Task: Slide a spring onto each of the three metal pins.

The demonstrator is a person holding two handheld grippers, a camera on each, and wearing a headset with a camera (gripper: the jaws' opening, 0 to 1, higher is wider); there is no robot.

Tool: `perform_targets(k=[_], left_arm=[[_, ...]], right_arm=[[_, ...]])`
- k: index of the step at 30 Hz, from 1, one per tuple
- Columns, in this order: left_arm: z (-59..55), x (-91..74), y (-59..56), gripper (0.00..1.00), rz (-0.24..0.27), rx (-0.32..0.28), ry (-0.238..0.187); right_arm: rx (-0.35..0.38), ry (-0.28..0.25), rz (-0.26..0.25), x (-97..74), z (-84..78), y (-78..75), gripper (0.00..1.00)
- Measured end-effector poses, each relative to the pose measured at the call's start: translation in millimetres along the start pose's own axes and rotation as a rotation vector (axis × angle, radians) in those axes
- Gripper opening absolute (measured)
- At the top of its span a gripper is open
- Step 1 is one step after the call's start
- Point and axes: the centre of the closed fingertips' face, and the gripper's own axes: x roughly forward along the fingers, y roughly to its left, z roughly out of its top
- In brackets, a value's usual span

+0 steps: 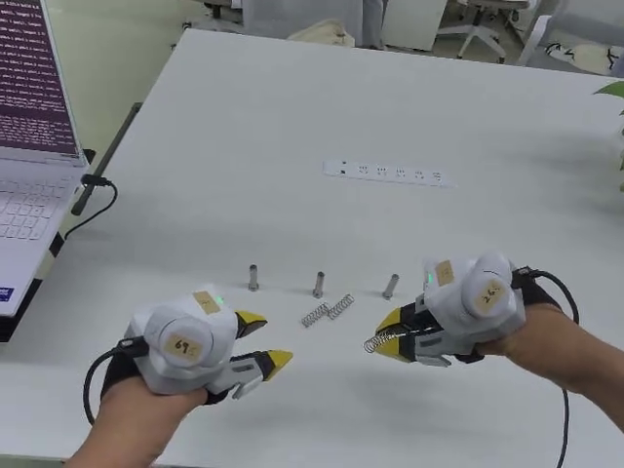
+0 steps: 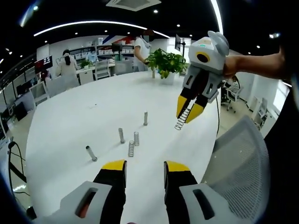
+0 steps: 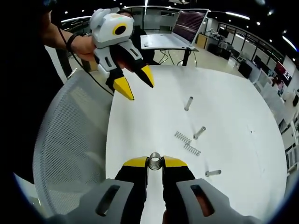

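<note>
While the right tongs [image 1: 388, 336] hang just above the bench [image 1: 292, 117], their jaws are clamped on one spring [image 3: 155, 162], which juts out from between the yellow tips toward the middle of the bench. The left tongs [image 1: 265, 340] are held close to the near edge, with their jaws apart and nothing between them.

Three pins stand upright in a row a little beyond the two tongs: the left pin [image 1: 253, 278], the middle pin [image 1: 319, 284] and the right pin [image 1: 390, 286], each of them bare. Two loose springs [image 1: 315, 315] lie on the bench just in front of the middle pin, slanted and close together; whether they touch I cannot tell. The clamped spring is nearest the right pin and apart from it.

Farther back a white power strip [image 1: 387, 173] lies flat on the bench, and a laptop [image 1: 24, 146] stands open at the left edge. As the left gripper view shows, a plant [image 2: 166, 60] stands at the far side of the bench, and people are at desks beyond it.
</note>
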Motion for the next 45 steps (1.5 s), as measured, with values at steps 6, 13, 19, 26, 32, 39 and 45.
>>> perform_targets(k=[6, 13, 19, 26, 32, 39, 45], left_arm=[[-7.4, -9.0, 11.1, 0.29, 0.030, -0.024, 0.002], [-14.4, -18.0, 25.5, 0.33, 0.073, -0.064, 0.000], [-16.8, -25.6, 37.5, 0.38, 0.108, -0.101, -0.018], [-21.5, -31.8, 45.7, 0.43, 0.130, -0.124, -0.025], [-24.1, -35.3, 49.3, 0.48, 0.127, -0.123, -0.023], [-26.2, -37.7, 51.2, 0.51, 0.122, -0.119, -0.019], [-27.6, -39.3, 51.7, 0.52, 0.122, -0.119, -0.016]], right_arm=[[-0.008, 0.004, 0.007, 5.5, 5.8, -9.2, 0.09], [-0.012, 0.002, 0.020, 13.6, 16.5, -20.2, 0.09], [-0.025, 0.011, 0.034, 20.1, 25.4, -28.2, 0.09], [-0.035, 0.022, 0.042, 30.4, 37.0, -41.8, 0.09], [-0.045, 0.037, 0.043, 39.1, 44.8, -55.5, 0.09], [-0.054, 0.053, 0.044, 49.6, 52.5, -68.3, 0.09], [-0.063, 0.065, 0.055, 59.5, 59.4, -77.3, 0.09]])
